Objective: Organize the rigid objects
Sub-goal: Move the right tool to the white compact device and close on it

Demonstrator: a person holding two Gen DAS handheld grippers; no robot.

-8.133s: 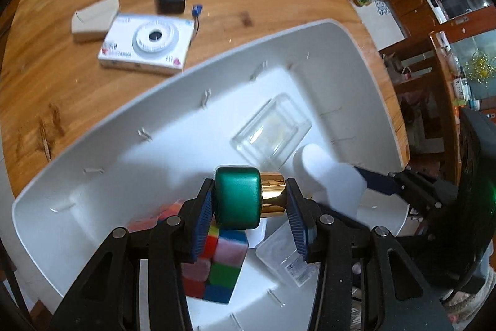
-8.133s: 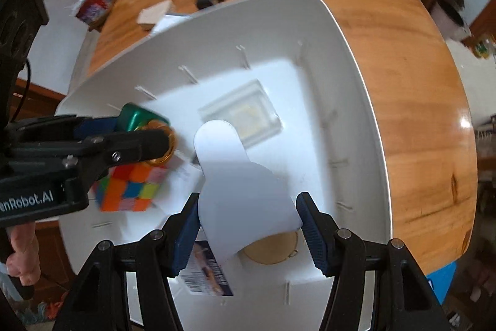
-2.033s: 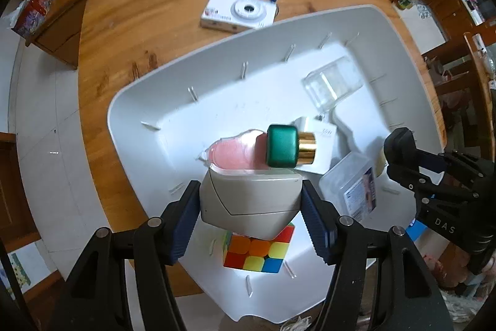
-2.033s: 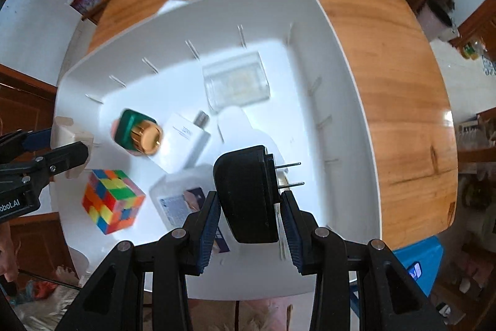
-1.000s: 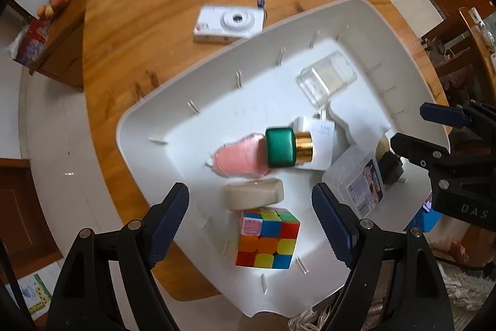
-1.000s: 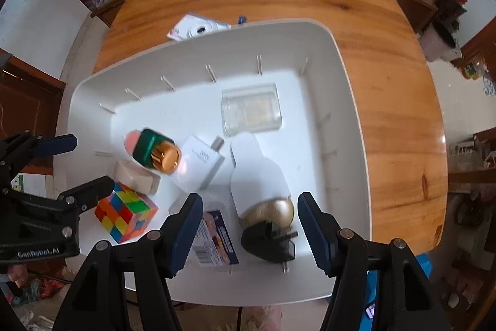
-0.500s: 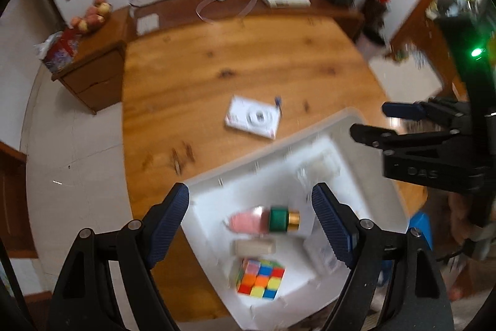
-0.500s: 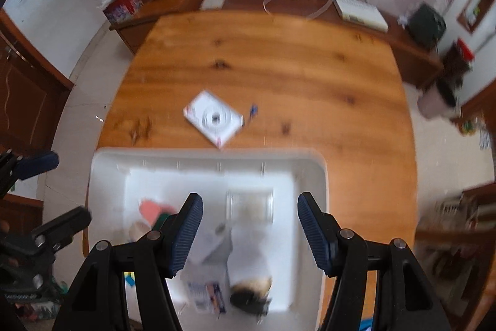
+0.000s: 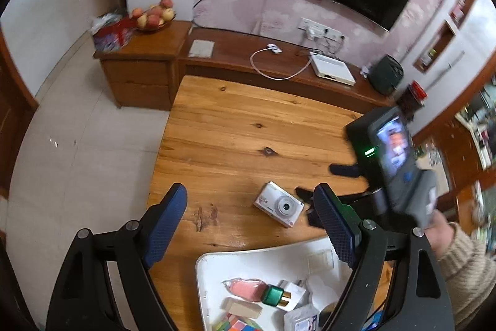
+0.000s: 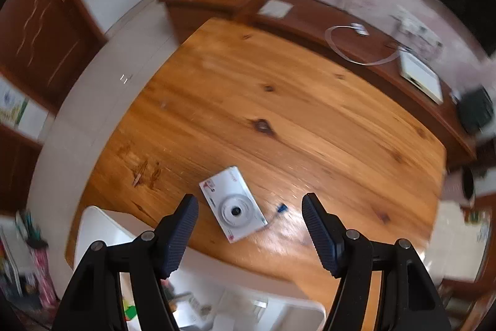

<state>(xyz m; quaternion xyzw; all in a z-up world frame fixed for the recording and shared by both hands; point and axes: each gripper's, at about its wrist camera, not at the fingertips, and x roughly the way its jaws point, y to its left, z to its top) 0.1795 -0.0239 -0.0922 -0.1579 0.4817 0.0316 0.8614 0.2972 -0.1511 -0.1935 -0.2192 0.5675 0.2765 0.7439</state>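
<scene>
Both tools raised well clear of tray since earlier frames; each now wide open, nothing held.

Left tool [image 9: 249, 227] and right tool [image 10: 249, 231]: jaws spread wide, empty, high above tabletop [image 9: 235, 126]. White camera [image 9: 278, 208] lies flat on tabletop, lens up, just beyond tray's far rim, apart from it; in right wrist view it sits between the open fingers, w/ small blue item [image 10: 280, 208] near its right side. White tray [image 9: 248, 258] at near edge of tabletop holds pink item [image 9: 245, 289], green-capped bottle w/ gold collar [image 9: 276, 295], beige block [image 9: 241, 308], colour cube [image 9: 237, 325] (part cut off), clear case [image 9: 300, 320]. Right wrist view blurred; tray contents there not legible.
</scene>
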